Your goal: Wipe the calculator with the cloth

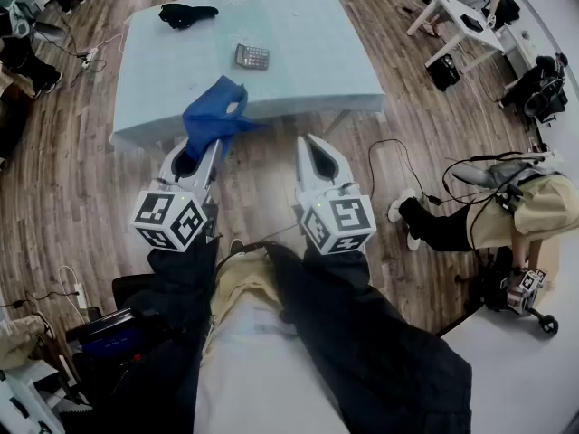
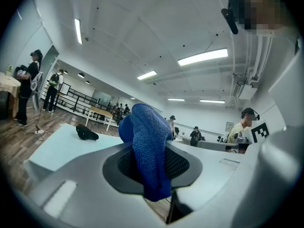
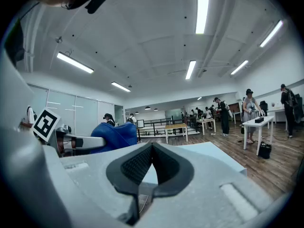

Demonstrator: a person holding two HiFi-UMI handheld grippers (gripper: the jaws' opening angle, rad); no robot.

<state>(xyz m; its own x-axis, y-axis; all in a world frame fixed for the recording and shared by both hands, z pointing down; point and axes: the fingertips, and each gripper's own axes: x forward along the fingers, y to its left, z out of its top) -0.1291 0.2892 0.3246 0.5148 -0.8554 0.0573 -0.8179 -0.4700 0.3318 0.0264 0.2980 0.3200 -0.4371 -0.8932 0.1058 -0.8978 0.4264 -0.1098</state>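
A grey calculator (image 1: 251, 57) lies on the pale blue table (image 1: 298, 70), towards its near middle. My left gripper (image 1: 210, 145) is shut on a blue cloth (image 1: 215, 113), which bunches up out of the jaws over the table's near edge. In the left gripper view the blue cloth (image 2: 148, 148) hangs pinched between the jaws. My right gripper (image 1: 309, 149) sits level with the left one, short of the table, jaws shut with nothing between them. In the right gripper view the blue cloth (image 3: 114, 134) shows off to the left beside the other gripper.
A black object (image 1: 186, 14) lies at the table's far left corner. Wooden floor surrounds the table, with cables (image 1: 398, 165) on it. A person (image 1: 507, 211) crouches at the right; a white table (image 1: 461, 21) stands far right.
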